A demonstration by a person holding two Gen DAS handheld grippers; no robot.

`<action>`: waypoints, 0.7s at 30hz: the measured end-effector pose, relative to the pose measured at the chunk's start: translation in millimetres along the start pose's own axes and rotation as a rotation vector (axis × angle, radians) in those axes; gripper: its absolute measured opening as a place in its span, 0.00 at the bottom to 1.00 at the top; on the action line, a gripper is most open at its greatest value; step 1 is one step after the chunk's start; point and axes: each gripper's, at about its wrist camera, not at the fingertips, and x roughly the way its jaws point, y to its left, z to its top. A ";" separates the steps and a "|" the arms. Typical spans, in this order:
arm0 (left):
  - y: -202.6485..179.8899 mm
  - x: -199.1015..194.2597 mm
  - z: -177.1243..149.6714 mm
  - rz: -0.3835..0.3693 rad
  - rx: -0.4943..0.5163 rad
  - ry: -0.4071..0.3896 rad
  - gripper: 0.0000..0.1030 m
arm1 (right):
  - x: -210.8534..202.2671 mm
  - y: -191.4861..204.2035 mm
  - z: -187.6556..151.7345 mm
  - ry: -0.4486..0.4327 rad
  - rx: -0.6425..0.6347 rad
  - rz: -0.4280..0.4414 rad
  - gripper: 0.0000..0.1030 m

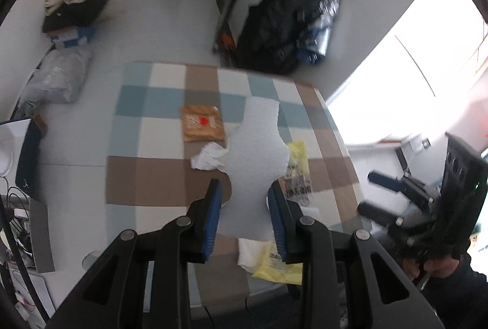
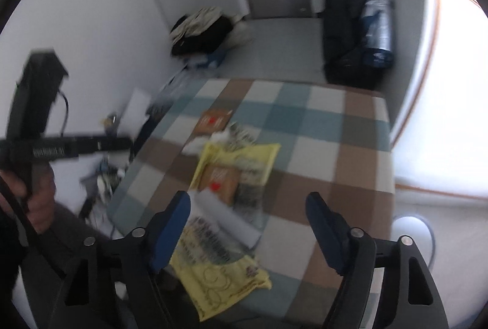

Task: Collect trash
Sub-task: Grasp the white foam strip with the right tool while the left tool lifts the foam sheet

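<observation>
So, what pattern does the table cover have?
The table cover is checked in brown, teal and white squares, clearest in the right wrist view.

Desk cover [image 1: 158,176]: checked in white, pale teal and brown squares.
Foam sheet [image 1: 256,152]: white, finely speckled.
Snack packet [image 1: 202,127]: orange-brown, red dot on a pale printed patch.
Crumpled tissue [image 1: 210,158]: white.
Wrapper [image 2: 241,158]: yellow with black print.
Second wrapper [image 2: 222,277]: yellow, dark printed band.
Left tongs [image 1: 244,207]: black frame, blue pads.
Right tongs [image 2: 248,225]: black frame, blue pads.
Floor [image 1: 170,24]: pale grey.
Bag [image 1: 283,18]: black, beside a blue-and-silver bundle.
</observation>
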 end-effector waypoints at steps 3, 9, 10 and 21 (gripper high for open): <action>7.1 -7.9 -0.1 0.038 -0.004 -0.040 0.25 | 8.0 7.8 -1.4 0.025 -0.027 -0.008 0.73; 10.0 -12.5 -2.2 0.056 0.018 -0.079 0.25 | 46.7 31.8 -4.9 0.145 -0.133 -0.031 0.60; 9.7 -15.5 -3.0 0.055 0.021 -0.082 0.25 | 55.8 35.0 -4.5 0.166 -0.144 -0.022 0.60; 0.1 -21.1 -10.8 0.121 0.122 -0.106 0.25 | 115.9 38.7 0.6 0.321 -0.179 -0.059 0.37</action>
